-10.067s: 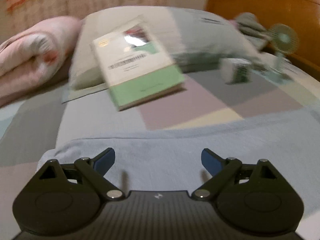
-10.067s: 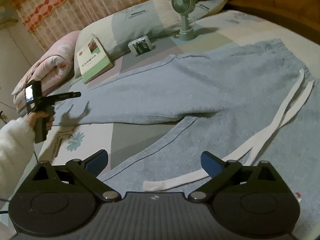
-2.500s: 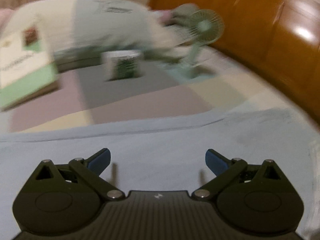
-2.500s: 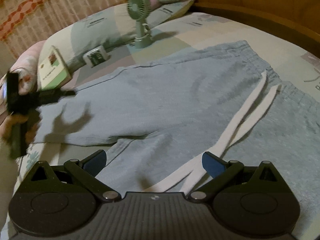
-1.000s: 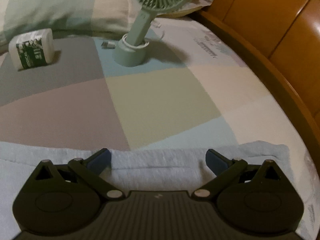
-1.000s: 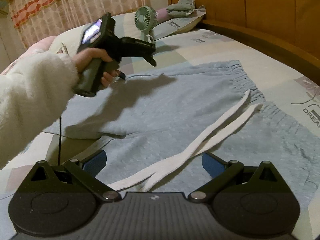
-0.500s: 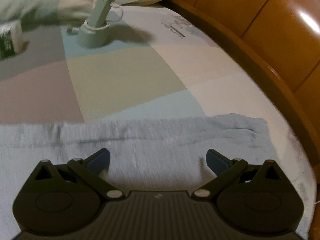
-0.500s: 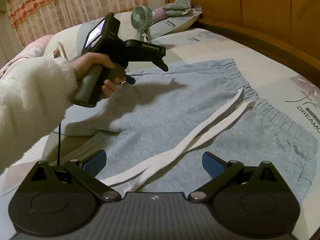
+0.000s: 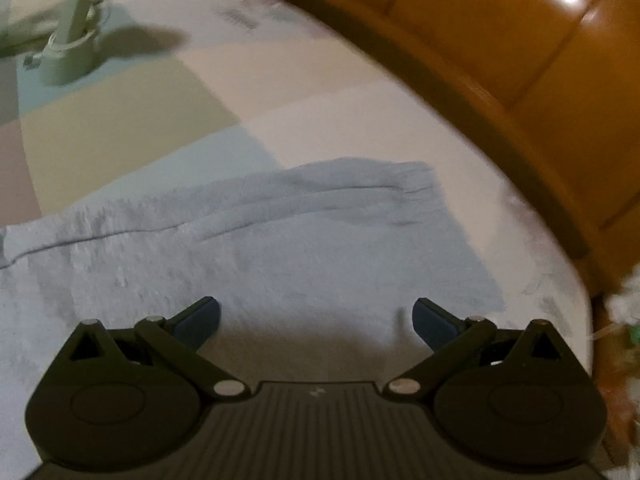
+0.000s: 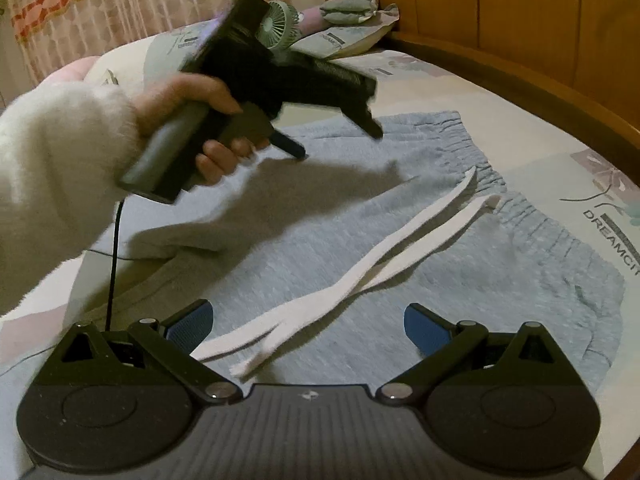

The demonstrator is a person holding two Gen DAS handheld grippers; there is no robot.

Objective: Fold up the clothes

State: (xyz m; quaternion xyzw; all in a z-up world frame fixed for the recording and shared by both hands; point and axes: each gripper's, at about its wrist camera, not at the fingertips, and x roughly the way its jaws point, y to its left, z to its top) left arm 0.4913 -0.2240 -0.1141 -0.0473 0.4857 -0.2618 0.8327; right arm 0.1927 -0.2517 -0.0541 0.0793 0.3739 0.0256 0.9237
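Note:
Light blue sweatpants lie flat on the bed, their elastic waistband toward the headboard. Two white drawstrings trail from the waist toward my right gripper, which is open just above the fabric, drawstring ends between its fingers. My left gripper is open too, hovering over the far waistband corner. In the right wrist view the left gripper hangs above the pants, held by a hand in a fuzzy white sleeve.
A small green fan stands near the pillows. The wooden headboard curves round the bed's far side. The patchwork bedsheet lies beyond the pants. A black cable hangs from the left gripper's handle.
The left gripper has swept along the pant leg to the waistband corner near the headboard. The right gripper has edged closer to the drawstring ends. Both stayed open.

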